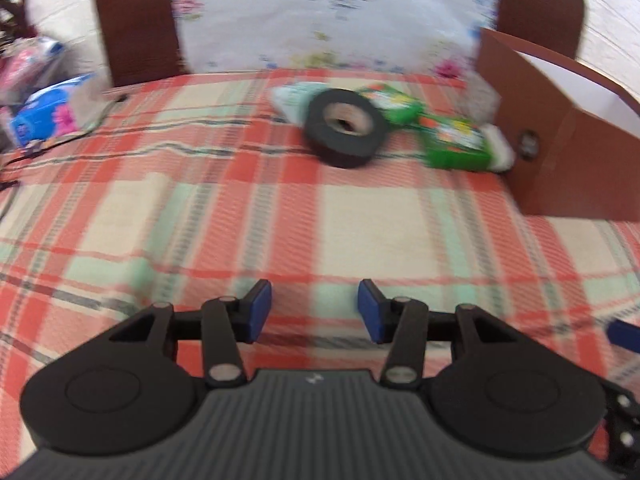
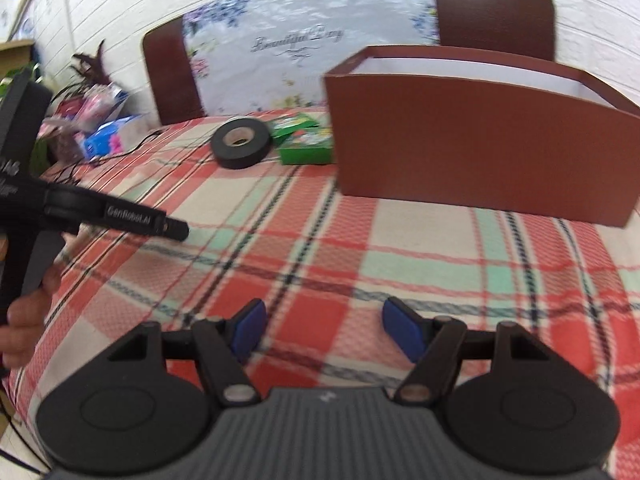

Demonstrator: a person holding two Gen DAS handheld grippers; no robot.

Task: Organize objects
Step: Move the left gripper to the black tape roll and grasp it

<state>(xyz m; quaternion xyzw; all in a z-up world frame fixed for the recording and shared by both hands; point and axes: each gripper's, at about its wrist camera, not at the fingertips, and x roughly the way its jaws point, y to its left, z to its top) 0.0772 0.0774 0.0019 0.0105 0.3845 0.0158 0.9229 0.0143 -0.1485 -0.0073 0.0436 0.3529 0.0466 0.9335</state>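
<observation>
Plaid cloth (image 2: 320, 240) covers the bench. Toward its far edge lies a black tape roll (image 2: 240, 142), green packets (image 2: 305, 136) just to its right, then a brown box (image 2: 480, 148) standing at the far right. Left hand-held gripper (image 1: 315, 310) and right hand-held gripper (image 2: 324, 330) both hover spread apart, holding nothing.

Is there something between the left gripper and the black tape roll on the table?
Nothing visible. Between the open left gripper and the black tape roll lies only bare plaid tablecloth. The green packets lie behind and right of the roll, and the brown box stands farther right.
</observation>
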